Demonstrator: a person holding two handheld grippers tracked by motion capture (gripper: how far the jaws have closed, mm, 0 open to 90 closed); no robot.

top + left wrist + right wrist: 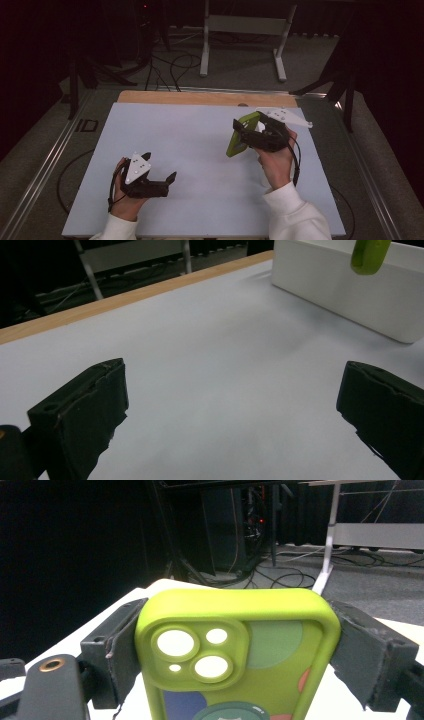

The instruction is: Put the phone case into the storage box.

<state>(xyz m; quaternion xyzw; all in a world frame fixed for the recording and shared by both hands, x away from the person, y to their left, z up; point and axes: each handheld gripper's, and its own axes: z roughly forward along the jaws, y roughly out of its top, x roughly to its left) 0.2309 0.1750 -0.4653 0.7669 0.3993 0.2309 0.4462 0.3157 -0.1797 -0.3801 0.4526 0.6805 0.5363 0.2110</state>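
Right hand-held gripper (250, 134) clamps lime-green soft rubbery phone case (235, 650) across its sides — light, flexible, likely grippy; left hand-held gripper (161, 179) wide open, empty.

High view: above the person's side, facing forward and down over the table (200, 145); far
Left gripper view: low over table, close
Right gripper view: tight on the case (240, 655)
Shared: table; case

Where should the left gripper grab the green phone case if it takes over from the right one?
Probably the free lower half of the phone case, across its long side edges, coming from the left. The right gripper already clamps the camera end by both edges, holding it above the table. The left gripper is open.
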